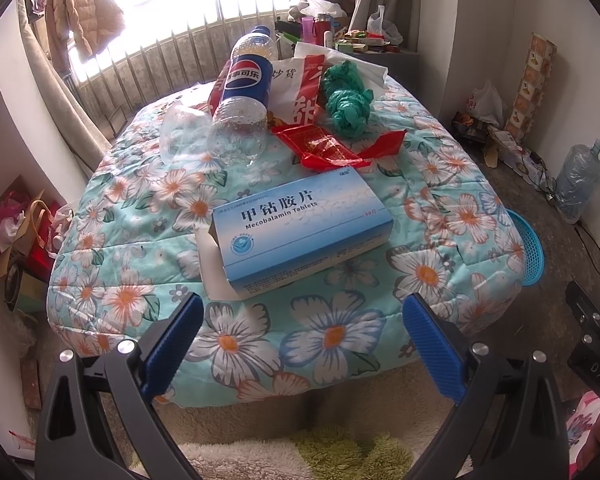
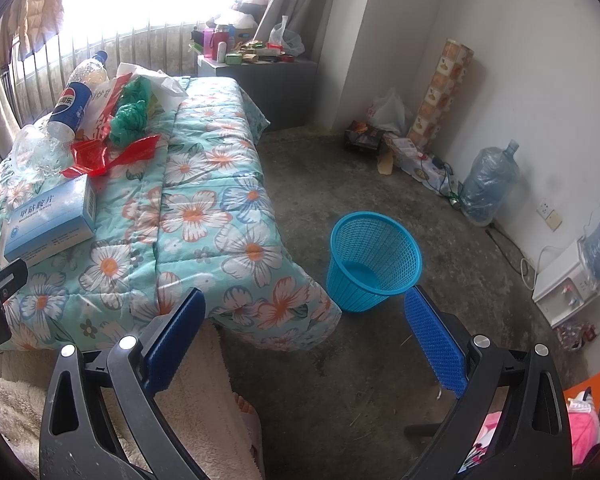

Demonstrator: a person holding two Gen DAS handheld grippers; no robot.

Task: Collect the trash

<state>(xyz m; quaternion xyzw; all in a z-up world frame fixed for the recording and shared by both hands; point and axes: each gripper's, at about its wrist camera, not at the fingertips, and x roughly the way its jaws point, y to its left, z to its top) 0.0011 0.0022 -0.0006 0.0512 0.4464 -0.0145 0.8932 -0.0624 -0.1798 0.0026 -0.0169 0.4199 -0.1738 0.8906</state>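
- Both sets of jaws stand wide and hold nothing; left gripper [image 1: 302,334] faces the trash on the quilt [image 1: 340,320]; right gripper [image 2: 304,320] looks toward the blue basket [image 2: 374,260] on the floor.
- Nearest lies the tablet box [image 1: 300,228], end flap open; probably light, thin card that dents; pinch its short sides.
- Behind it: cola bottle [image 1: 244,92], likely empty, smooth, prone to roll; red wrapper [image 1: 332,148] and green bag [image 1: 346,100], limp and crinkly.

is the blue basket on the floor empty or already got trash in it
Empty: the right wrist view looks down into the blue mesh wastebasket and shows only its bare bottom.
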